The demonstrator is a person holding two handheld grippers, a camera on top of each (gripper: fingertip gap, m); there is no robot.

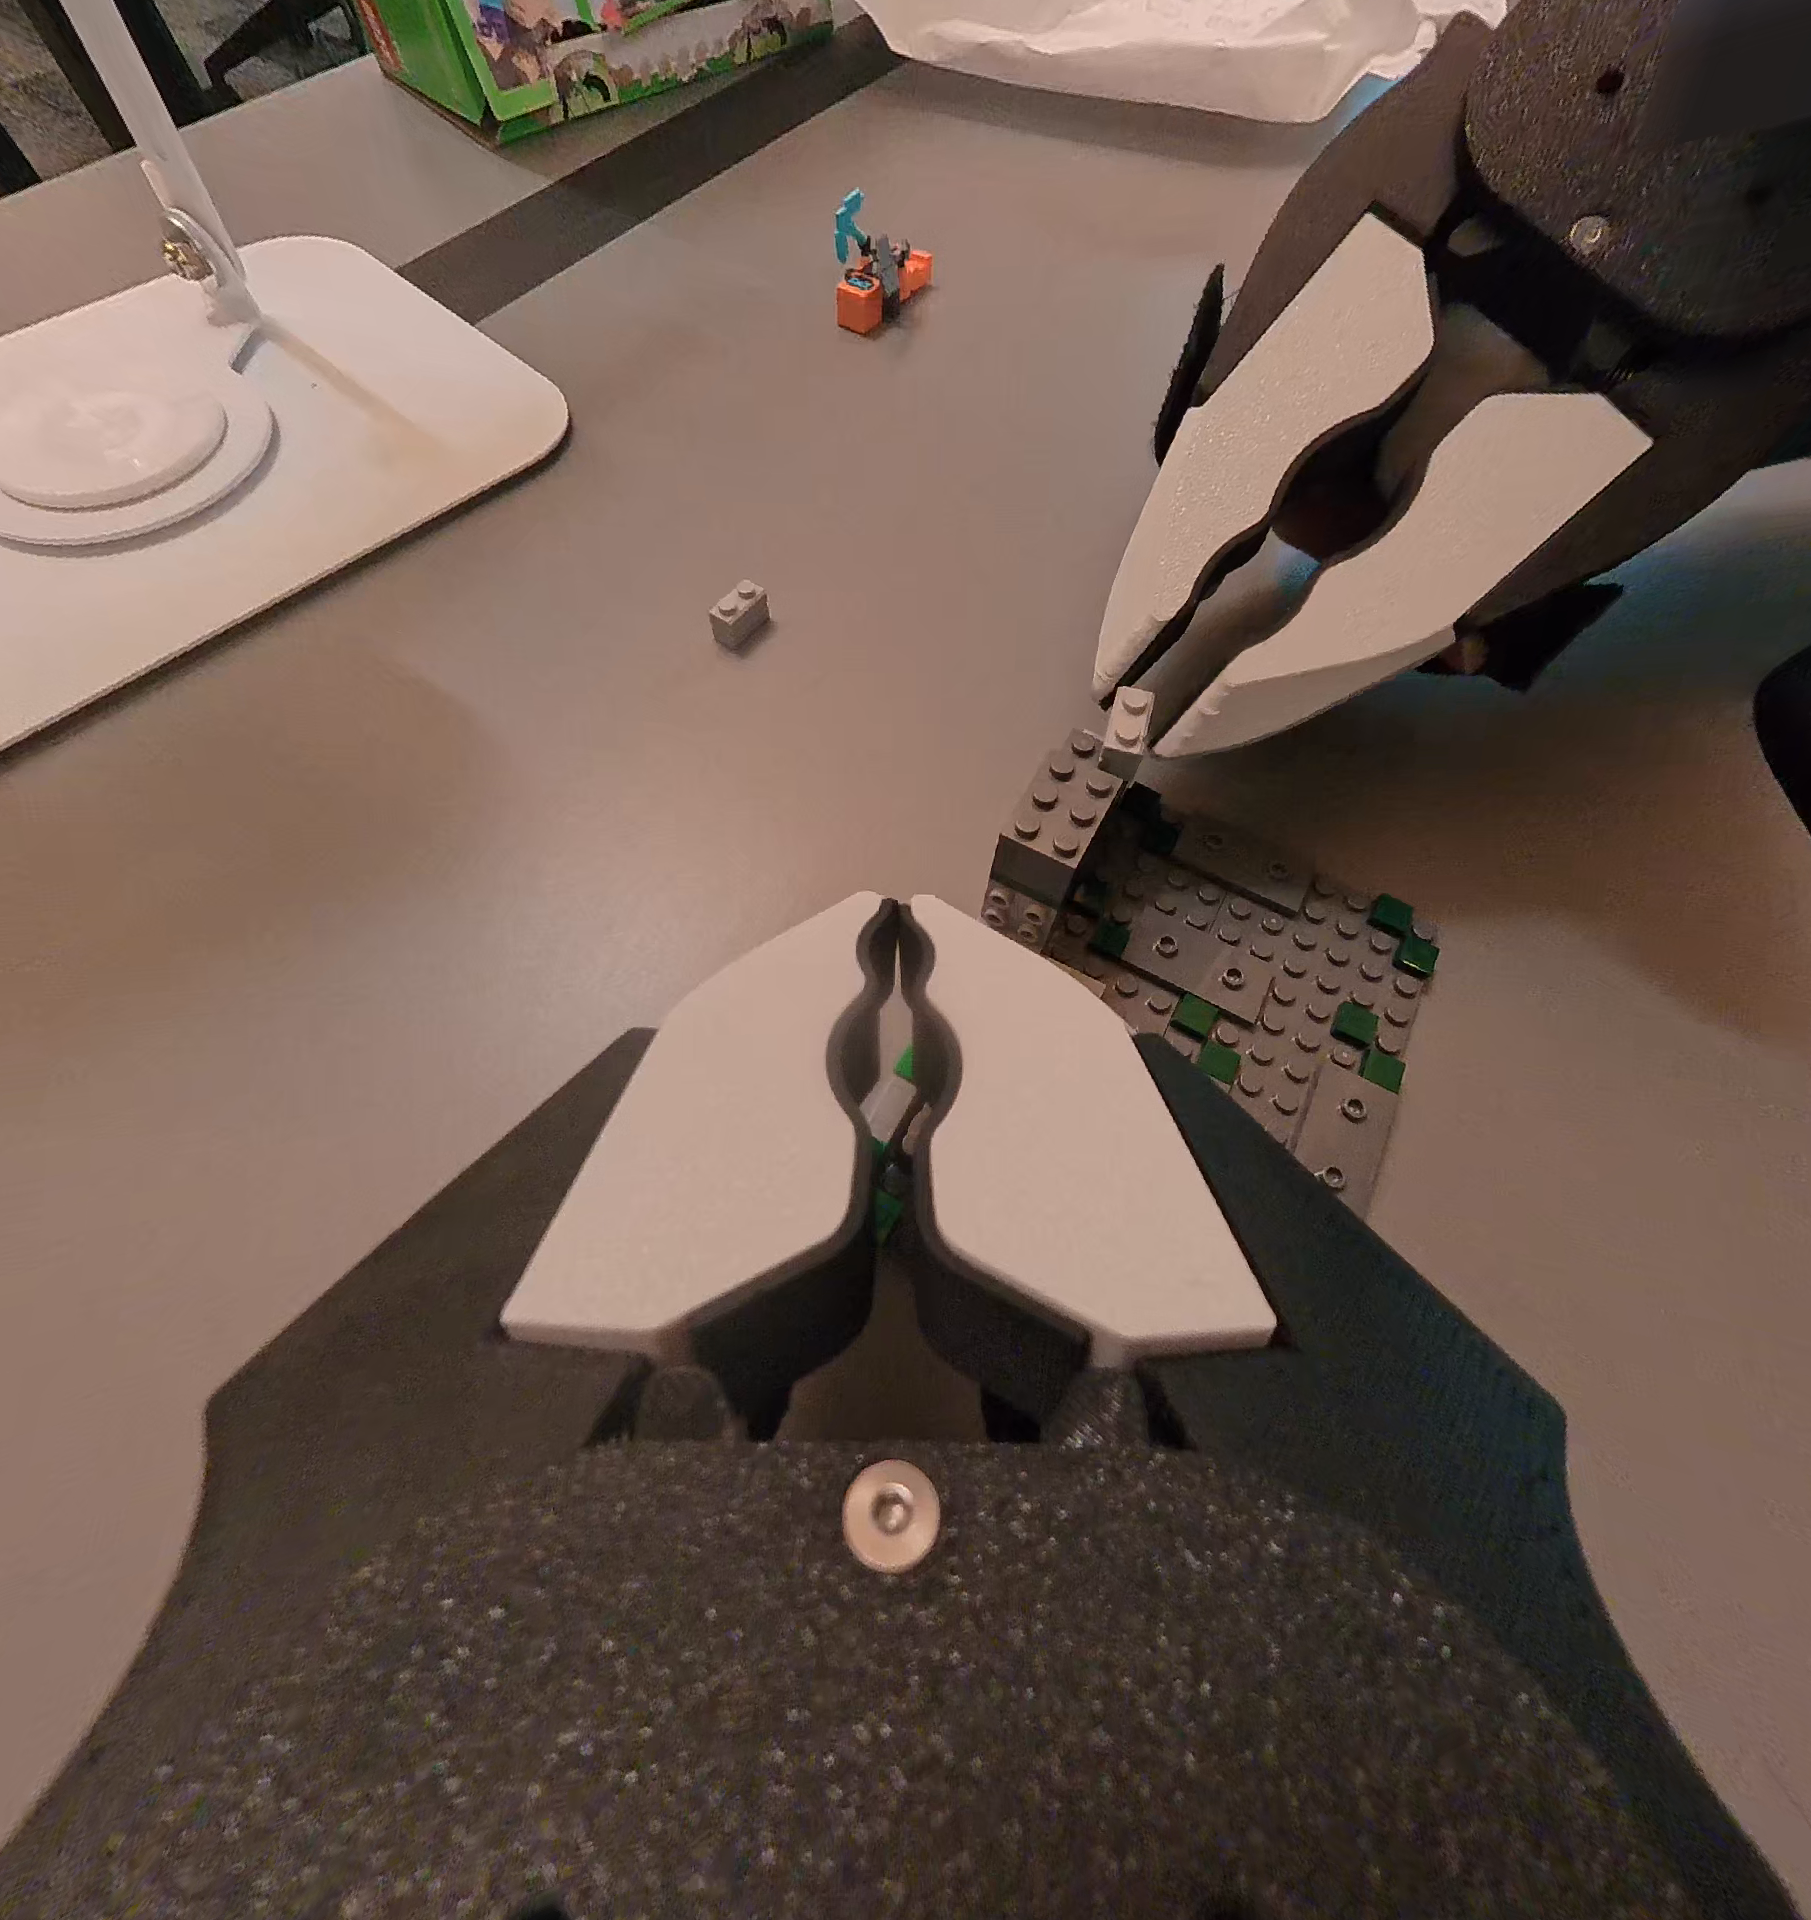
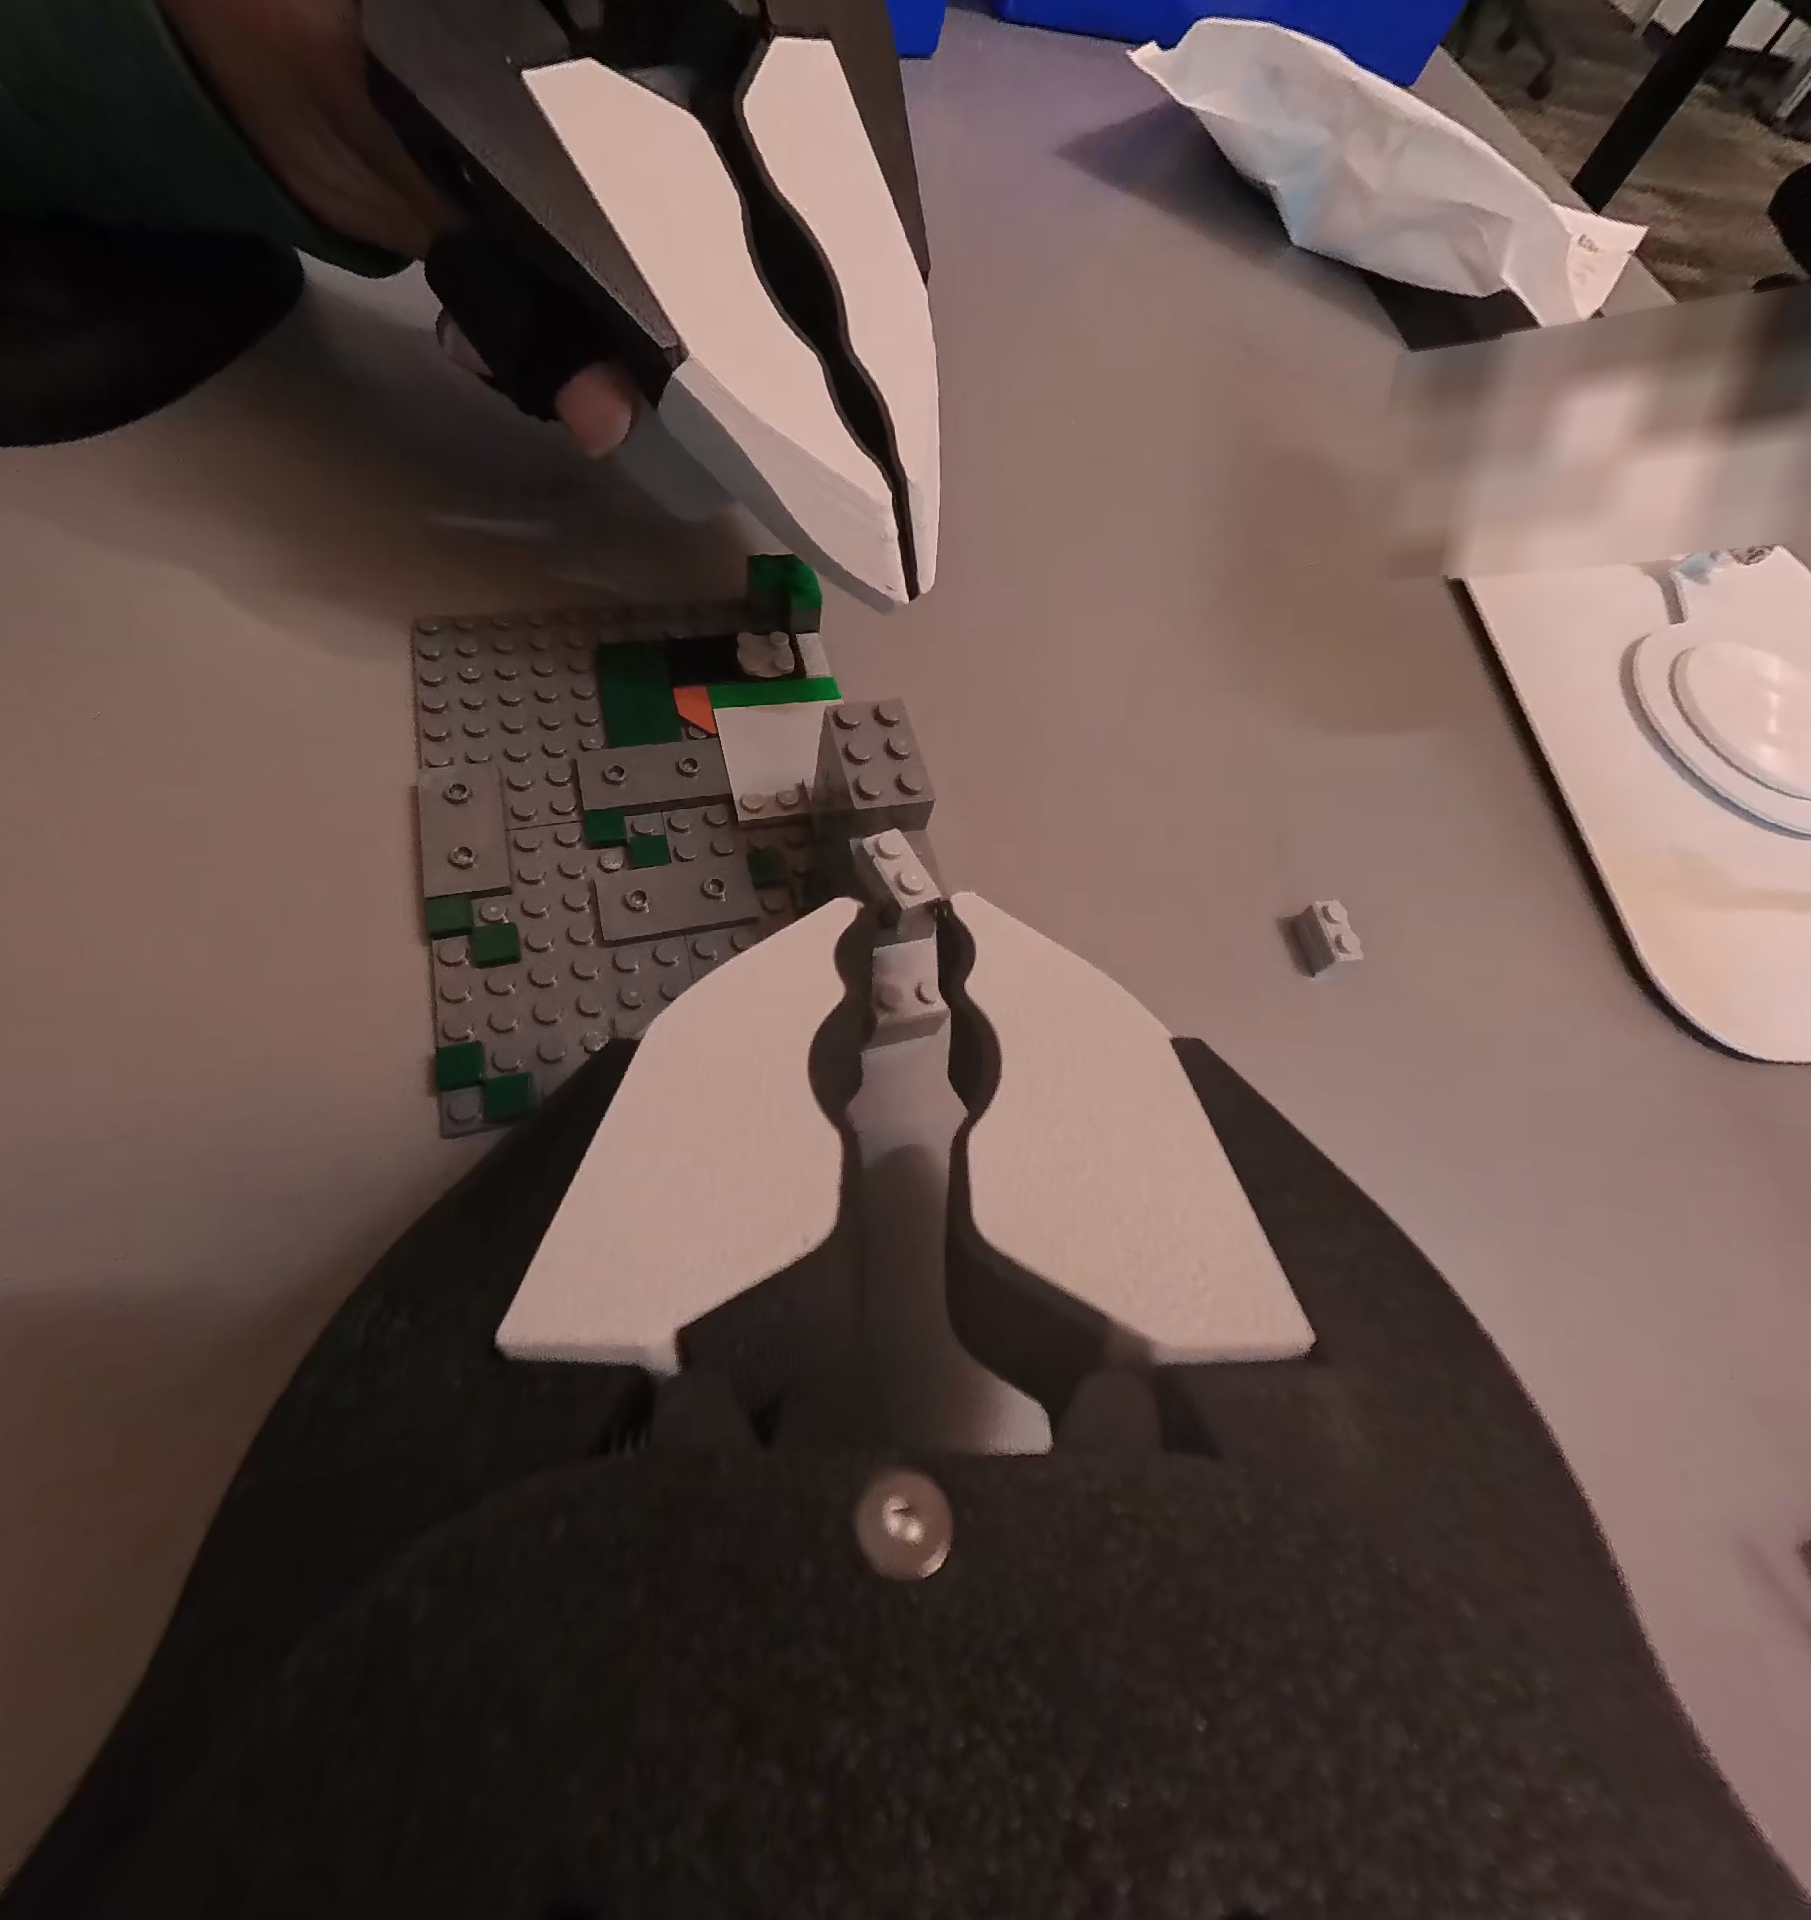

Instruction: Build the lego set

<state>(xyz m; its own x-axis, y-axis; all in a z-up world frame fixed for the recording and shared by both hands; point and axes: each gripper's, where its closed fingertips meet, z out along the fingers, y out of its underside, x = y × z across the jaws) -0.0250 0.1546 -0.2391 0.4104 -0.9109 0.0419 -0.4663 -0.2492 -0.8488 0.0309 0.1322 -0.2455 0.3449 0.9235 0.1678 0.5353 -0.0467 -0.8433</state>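
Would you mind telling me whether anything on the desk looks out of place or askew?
One small grey brick lies alone on the table, apart from the grey baseplate build. An orange-and-blue figure also stands off by itself. The brick at the right hand-held gripper sits tilted above the wall.

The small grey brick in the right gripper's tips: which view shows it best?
The left wrist view: the small grey brick shows side-on, pinched by the right gripper above the grey wall. The right wrist view catches its studded top, partly hidden between its own fingertips.
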